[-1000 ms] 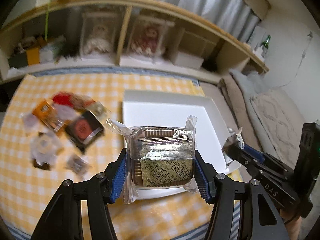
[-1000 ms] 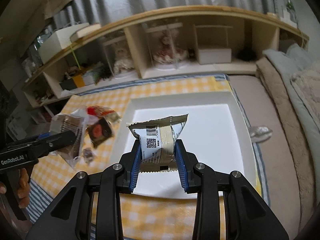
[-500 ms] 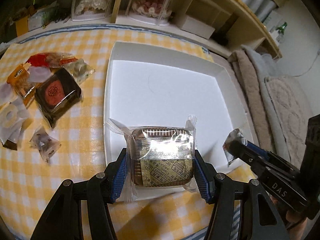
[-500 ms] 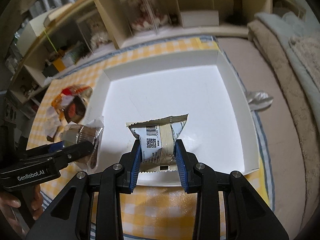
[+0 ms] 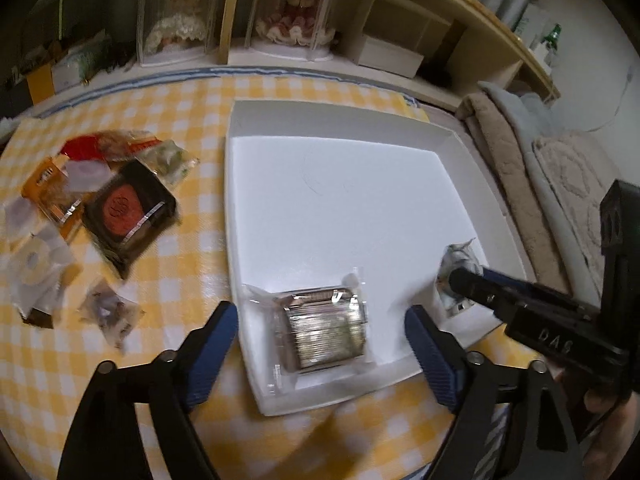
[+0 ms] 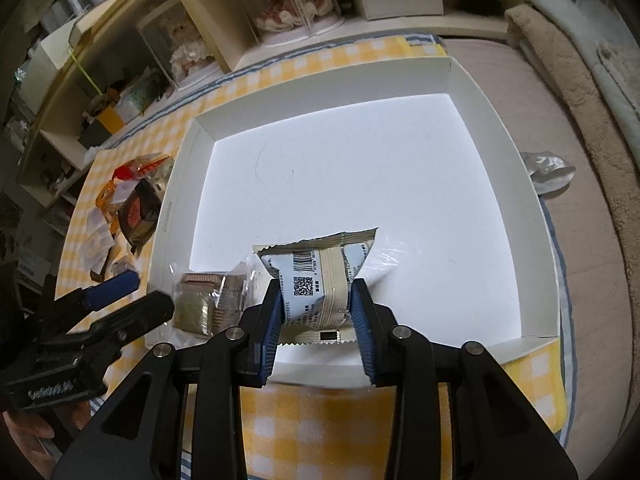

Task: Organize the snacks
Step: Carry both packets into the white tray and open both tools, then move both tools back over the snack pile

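A clear packet with a brown snack (image 5: 326, 338) lies flat in the near left corner of the white tray (image 5: 360, 200). My left gripper (image 5: 320, 314) hovers above it, jaws opening wide, pads well clear of it. My right gripper (image 6: 316, 292) grips a white packet with a barcode (image 6: 320, 268) low over the tray's near edge (image 6: 520, 344). Its jaws are starting to open, though the pads still touch the packet's sides. The right wrist view also shows the clear packet (image 6: 204, 300) beside the left gripper (image 6: 151, 291).
A pile of loose snacks (image 5: 120, 208), among them a dark packet with a red disc, lies on the yellow checked cloth (image 5: 192, 128) left of the tray. A crumpled silver wrapper (image 6: 548, 168) lies right of the tray. Shelves stand behind and folded blankets (image 5: 520, 152) lie to the right.
Both grippers came down over the tray. The left one opened and dropped the clear packet into the near left corner. The right one still has the white packet.
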Demonstrator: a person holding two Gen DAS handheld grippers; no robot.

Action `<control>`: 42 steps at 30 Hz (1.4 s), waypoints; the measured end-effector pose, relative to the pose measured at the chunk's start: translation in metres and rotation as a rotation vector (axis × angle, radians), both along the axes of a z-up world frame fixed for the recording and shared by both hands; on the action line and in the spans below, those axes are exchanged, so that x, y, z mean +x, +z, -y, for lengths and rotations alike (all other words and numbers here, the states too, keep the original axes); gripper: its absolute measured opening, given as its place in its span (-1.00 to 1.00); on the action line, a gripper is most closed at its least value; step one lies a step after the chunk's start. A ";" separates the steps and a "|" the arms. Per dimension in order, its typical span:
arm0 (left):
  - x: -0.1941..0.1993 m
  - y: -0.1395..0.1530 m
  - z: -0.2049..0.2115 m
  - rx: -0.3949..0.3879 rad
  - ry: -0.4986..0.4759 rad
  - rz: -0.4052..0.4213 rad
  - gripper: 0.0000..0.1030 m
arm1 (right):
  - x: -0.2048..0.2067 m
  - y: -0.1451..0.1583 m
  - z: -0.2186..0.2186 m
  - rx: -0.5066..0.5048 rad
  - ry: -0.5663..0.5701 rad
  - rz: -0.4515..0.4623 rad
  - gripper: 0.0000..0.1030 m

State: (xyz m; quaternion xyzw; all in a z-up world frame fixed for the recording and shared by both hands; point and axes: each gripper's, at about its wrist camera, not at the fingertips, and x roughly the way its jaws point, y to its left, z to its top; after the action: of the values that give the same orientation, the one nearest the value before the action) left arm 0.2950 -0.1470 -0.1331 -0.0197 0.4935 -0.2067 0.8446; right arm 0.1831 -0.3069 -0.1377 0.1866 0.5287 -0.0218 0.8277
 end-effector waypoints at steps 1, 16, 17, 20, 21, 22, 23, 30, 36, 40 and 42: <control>-0.002 0.001 -0.002 0.007 0.000 0.005 0.81 | 0.000 0.001 0.000 -0.007 -0.010 0.007 -0.15; -0.018 0.013 -0.025 0.044 0.012 -0.017 1.00 | -0.019 0.016 -0.001 -0.146 -0.016 -0.005 1.00; -0.018 0.014 -0.027 0.043 0.012 -0.017 1.00 | -0.021 0.017 0.000 -0.144 -0.018 -0.005 1.00; -0.021 0.020 -0.030 0.044 0.017 -0.014 1.00 | -0.025 0.021 0.000 -0.165 -0.023 -0.003 1.00; -0.022 0.022 -0.031 0.045 0.018 -0.013 1.00 | -0.026 0.023 -0.001 -0.177 -0.024 -0.003 1.00; -0.024 0.024 -0.032 0.046 0.018 -0.011 1.00 | -0.028 0.024 -0.001 -0.183 -0.025 -0.002 1.00; -0.024 0.026 -0.033 0.047 0.017 -0.009 1.00 | -0.029 0.026 -0.001 -0.185 -0.027 -0.002 1.00; -0.035 0.039 -0.044 0.050 0.019 -0.002 1.00 | -0.038 0.033 -0.006 -0.200 -0.021 -0.003 1.00; -0.045 0.058 -0.060 0.061 0.022 0.026 1.00 | -0.049 0.046 -0.013 -0.216 -0.030 0.025 1.00; -0.056 0.073 -0.077 0.058 0.031 0.050 1.00 | -0.053 0.061 -0.019 -0.223 -0.037 0.080 1.00; -0.061 0.079 -0.086 0.047 0.034 0.060 1.00 | -0.054 0.067 -0.022 -0.225 -0.039 0.101 1.00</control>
State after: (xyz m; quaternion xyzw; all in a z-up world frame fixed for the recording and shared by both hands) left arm 0.2339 -0.0607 -0.0541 -0.0019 0.4723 -0.1812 0.8626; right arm 0.1290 -0.2845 -0.0709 0.1039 0.4767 -0.0878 0.8685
